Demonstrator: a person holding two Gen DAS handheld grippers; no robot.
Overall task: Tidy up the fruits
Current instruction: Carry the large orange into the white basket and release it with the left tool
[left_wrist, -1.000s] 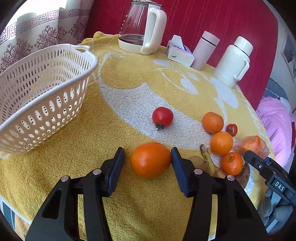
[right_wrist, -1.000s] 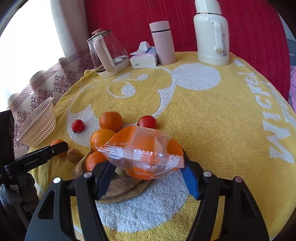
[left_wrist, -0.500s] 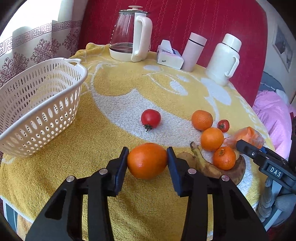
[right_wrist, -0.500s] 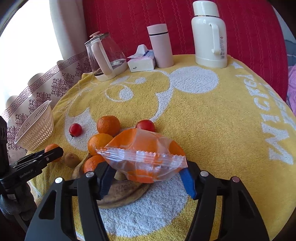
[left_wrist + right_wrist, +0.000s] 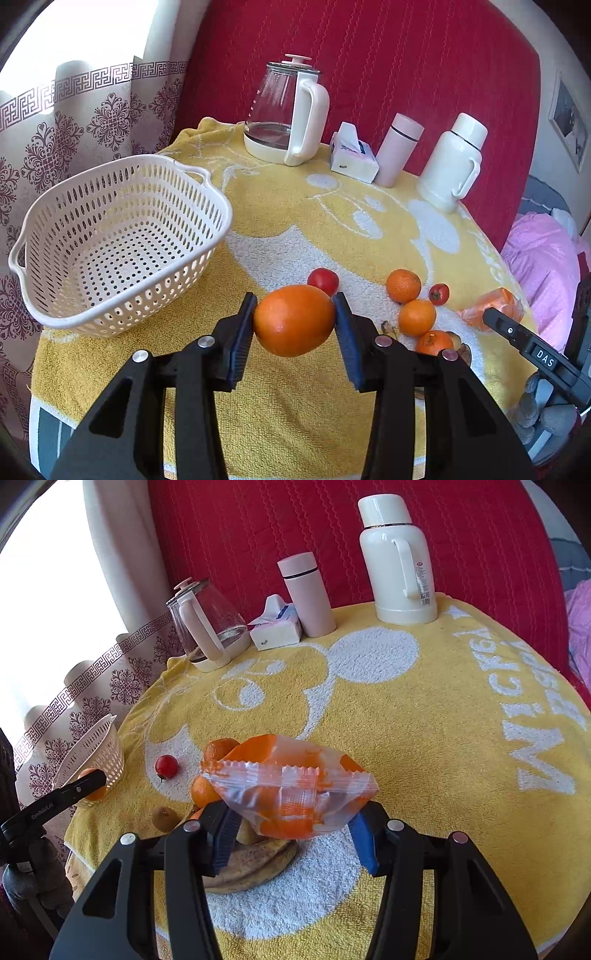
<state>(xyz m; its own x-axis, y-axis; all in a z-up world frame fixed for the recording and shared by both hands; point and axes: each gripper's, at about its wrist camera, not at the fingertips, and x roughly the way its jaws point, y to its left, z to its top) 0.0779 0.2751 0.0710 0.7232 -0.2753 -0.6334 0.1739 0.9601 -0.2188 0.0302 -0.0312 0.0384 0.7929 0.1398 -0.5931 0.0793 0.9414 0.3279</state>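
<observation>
My left gripper is shut on a large orange and holds it above the yellow towel, to the right of the white slotted basket. A red tomato peeks out behind the orange. Two tangerines, a third one and a small tomato lie to the right. My right gripper is shut on a clear plastic bag with orange fruit inside, lifted over a browned banana. A kiwi lies left of it.
At the back stand a glass kettle, a tissue pack, a pink tumbler and a white thermos. Red upholstery rises behind, a curtain hangs left, pink bedding lies right. The towel drops off at the front edge.
My left gripper closed on the large orange and lifted it off the towel toward the basket. My right gripper, holding the bag throughout, rose slightly.
</observation>
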